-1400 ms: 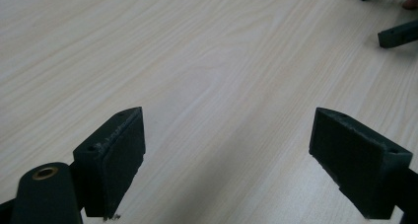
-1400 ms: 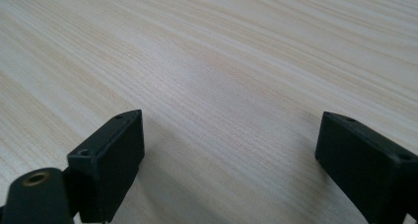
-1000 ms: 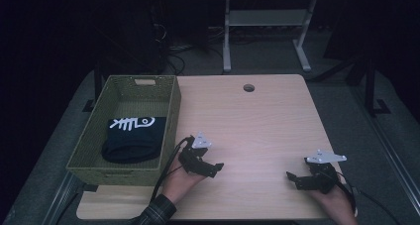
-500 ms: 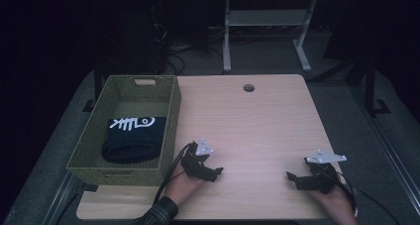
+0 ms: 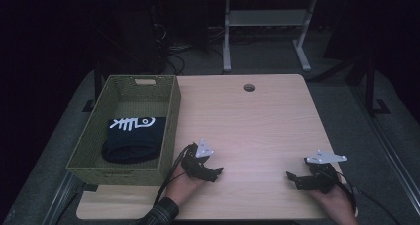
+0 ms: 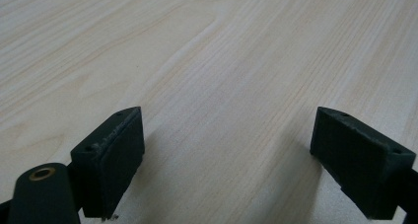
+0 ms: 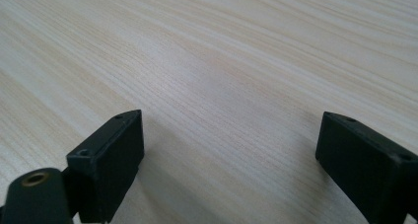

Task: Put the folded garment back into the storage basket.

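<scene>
- Folded black cloth (image 5: 132,138) with white fishbone print lies inside green basket (image 5: 171,121), long axis along basket's length.
- Left gripper (image 5: 214,171), jaws wide, empty, rests just right of basket; nearer hand.
- Right gripper (image 5: 293,178), jaws wide, empty, well apart from basket, on table (image 5: 257,121).

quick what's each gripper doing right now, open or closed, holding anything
Left hand-held gripper: open, empty, low over the table.
Right hand-held gripper: open, empty, low over the table.
</scene>
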Demonstrator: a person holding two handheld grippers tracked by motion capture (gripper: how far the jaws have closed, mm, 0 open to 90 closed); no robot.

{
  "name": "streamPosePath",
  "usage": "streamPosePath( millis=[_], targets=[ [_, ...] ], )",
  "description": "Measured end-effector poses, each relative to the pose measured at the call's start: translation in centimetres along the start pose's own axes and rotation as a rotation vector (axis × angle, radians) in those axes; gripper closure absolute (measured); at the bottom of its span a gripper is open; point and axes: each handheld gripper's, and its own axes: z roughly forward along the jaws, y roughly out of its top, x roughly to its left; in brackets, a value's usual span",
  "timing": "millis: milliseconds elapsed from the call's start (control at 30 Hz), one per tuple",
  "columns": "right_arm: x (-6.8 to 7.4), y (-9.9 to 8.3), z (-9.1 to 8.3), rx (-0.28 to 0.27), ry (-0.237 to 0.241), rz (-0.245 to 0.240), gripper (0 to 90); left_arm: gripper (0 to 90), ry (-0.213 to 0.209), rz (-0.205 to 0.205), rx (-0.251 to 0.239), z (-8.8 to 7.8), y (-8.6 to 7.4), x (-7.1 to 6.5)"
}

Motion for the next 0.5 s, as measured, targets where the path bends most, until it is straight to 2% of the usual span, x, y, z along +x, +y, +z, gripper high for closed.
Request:
streamPosePath(
  millis=[500],
  targets=[
    [0.0, 0.0, 0.0, 0.0, 0.0, 0.0, 10.9, 12.8, -0.001, -0.005, -0.001, 0.0, -0.03, -0.03]
  ],
)
